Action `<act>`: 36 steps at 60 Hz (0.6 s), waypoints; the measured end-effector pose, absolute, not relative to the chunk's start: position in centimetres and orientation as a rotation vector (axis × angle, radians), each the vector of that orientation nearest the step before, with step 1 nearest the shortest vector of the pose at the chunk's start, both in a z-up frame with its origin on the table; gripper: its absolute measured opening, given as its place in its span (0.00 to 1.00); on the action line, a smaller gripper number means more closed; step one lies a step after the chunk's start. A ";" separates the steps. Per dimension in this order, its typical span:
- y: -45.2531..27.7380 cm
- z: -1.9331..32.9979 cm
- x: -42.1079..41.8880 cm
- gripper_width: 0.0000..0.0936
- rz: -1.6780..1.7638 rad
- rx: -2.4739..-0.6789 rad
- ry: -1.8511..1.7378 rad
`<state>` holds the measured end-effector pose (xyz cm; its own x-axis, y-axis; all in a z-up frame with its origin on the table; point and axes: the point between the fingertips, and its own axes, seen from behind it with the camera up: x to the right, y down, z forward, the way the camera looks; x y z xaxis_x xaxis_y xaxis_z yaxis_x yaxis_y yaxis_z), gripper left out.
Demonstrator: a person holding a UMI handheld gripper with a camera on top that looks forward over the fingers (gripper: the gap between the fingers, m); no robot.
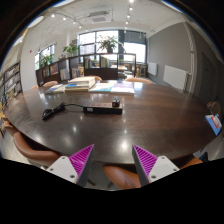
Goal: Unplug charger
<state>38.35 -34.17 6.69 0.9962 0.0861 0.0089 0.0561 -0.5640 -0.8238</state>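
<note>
My hand-held gripper point(113, 165) sits nearest, its two fingers spread wide with nothing between the pink pads point(82, 158); there is clear air in the gap, and only the near rim of the desk point(150, 115) shows through it. Below the fingers and to either side I can see brown chair backs point(35, 148) tucked up against that rim.

Past the fingertips the dark wooden desk runs out broad and mostly bare. The thing I'm after lies well beyond the fingers and off to my left: a long black power strip point(103, 106) lying flat on the desk, its long axis running crosswise to the way my fingers point. At its left end a dark cord leads to a black block, which I take to be the charger point(48, 113), though it is too small for me to say exactly how it is seated. So my judgement is that the coming move is a reach forward and to the left, well apart from where I am now, and I would want the fingers turned to straddle the plug body before closing.

Beyond the strip lie stacked books and papers point(95, 87), then potted plants point(108, 44) and bright windows point(125, 42) at the far wall. A small blue item point(214, 122) sits at the desk's right edge.
</note>
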 end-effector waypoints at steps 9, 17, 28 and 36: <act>-24.3 4.4 37.5 0.80 0.037 -2.194 -0.085; -15.1 4.1 37.5 0.77 0.018 -2.165 -0.056; -5.8 3.9 37.7 0.66 0.005 -2.125 -0.057; -3.1 2.9 38.0 0.49 0.006 -2.129 -0.038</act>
<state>38.03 -3.14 2.89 0.9995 0.0299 0.0112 0.0253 -0.5293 -0.8481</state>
